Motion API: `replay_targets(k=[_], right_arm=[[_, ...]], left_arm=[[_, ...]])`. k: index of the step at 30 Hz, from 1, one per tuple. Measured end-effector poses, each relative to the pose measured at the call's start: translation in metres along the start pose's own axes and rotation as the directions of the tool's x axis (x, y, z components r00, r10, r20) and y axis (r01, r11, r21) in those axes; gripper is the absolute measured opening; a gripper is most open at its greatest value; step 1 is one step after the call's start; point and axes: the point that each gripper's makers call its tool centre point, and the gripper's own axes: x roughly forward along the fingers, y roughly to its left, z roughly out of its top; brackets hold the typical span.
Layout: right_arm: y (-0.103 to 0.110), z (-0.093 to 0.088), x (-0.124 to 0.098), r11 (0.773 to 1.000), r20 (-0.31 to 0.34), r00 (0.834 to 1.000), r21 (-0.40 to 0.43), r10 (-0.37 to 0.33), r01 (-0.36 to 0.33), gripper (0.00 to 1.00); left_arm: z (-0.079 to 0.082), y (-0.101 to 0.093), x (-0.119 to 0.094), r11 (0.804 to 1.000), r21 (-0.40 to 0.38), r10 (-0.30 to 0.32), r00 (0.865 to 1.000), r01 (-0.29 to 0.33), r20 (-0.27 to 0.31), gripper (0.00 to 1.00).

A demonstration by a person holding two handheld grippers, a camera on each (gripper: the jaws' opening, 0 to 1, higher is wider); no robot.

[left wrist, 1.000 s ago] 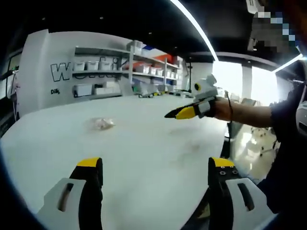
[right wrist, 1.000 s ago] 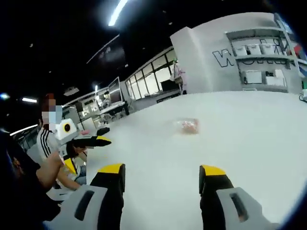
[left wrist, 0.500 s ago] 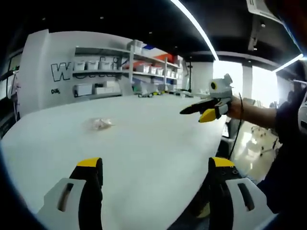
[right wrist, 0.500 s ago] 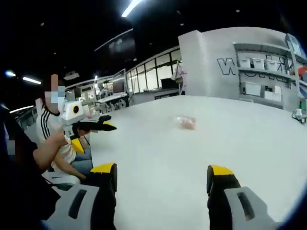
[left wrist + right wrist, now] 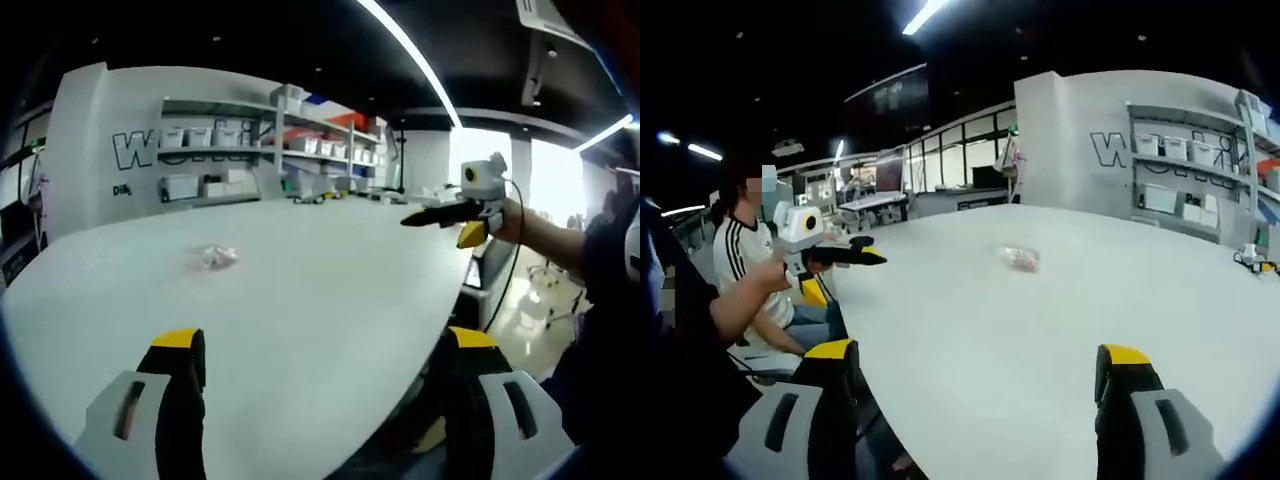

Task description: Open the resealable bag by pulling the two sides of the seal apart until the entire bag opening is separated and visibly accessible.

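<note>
A small clear resealable bag [image 5: 215, 257] with pinkish contents lies flat on the white table [image 5: 330, 270], far ahead of both grippers. My left gripper [image 5: 325, 345] is open over the table's near edge with nothing between its jaws. My right gripper [image 5: 977, 352] is also open and empty, well short of the bag [image 5: 1021, 258]. In the left gripper view the right gripper [image 5: 450, 212] hangs in a hand past the table's right edge. In the right gripper view the left gripper [image 5: 845, 255] is held off the table's left edge.
Wall shelves with white bins [image 5: 210, 135] stand behind the table, also seen as shelves [image 5: 1180, 150] at the right. A seated person in a striped shirt [image 5: 740, 260] is beyond the table's left side. Small items [image 5: 320, 195] sit at the far edge.
Both hands have drawn outward and back from the table, so each gripper sits farther to the side in the other's view. The right jaws stand wider. The bag has not moved.
</note>
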Motion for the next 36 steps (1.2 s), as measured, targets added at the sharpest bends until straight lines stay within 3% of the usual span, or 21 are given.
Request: replay_targets(k=[10,36], right_arm=[[-0.007,-0.020,-0.007,1.000,-0.027,1.000,0.025,0.001,0.000,1.00],[0.000,-0.027,0.007,0.999,-0.049,0.998,0.042,0.034,-0.032,1.00]], left_arm=[[-0.010,-0.004,-0.007,1.000,0.014,0.011,1.000,-0.010,-0.024,1.00],[-0.013,-0.003,-0.004,1.000,0.007,0.011,1.000,-0.011,-0.029,1.00]])
